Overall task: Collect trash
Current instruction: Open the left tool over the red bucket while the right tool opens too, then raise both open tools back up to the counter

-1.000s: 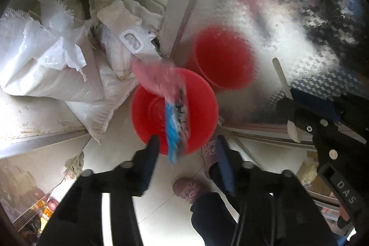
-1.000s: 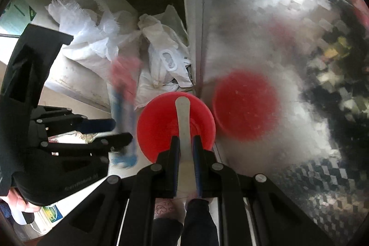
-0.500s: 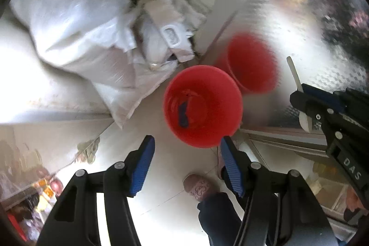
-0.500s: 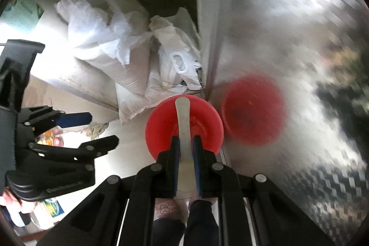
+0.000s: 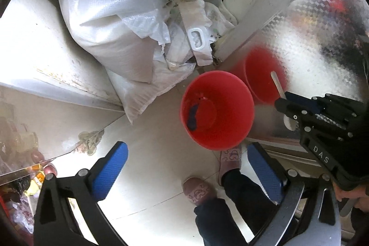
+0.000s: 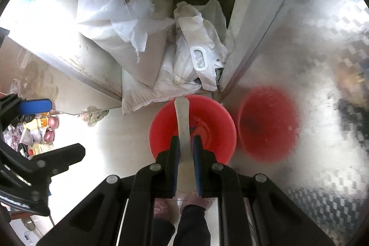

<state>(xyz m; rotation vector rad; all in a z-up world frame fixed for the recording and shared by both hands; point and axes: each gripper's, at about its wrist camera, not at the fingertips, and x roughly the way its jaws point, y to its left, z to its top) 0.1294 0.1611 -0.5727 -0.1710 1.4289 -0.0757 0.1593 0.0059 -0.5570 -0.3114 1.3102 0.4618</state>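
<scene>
The red plastic bucket [image 6: 192,128] stood on the pale tiled floor, and everything turned on how the flat, off-white, spatula-like stick [image 6: 182,121] lay against it. The right gripper [image 6: 184,149] pinched that stick between its blue-padded fingers [image 6: 198,153], pressed close on its lower part. The stick's long axis ran straight ahead along the fingers, its rounded tip reaching over the bucket's far rim, so it hung directly above the bucket's open mouth. This hand was clearly the one better placed over the bucket; by my judgement, letting go would drop the stick in.

The left gripper [image 5: 189,174] hung to the near left of the bucket, its jaws opening wide with nothing between them, only bare floor and the person's patterned pink slippers [image 5: 199,191]. Inside the bucket, against its left wall, lay a dark blue wrapper [image 5: 192,117], crumpled and thin.

The bucket looked smooth and rigid, tapering to a smaller flat base. Just right of it rose a shiny embossed metal panel [image 5: 311,61] that mirrored the bucket as a blurred red patch. Behind the bucket slumped white woven-plastic sacks [image 5: 110,22], frayed at their cut edges, soft and creased.
</scene>
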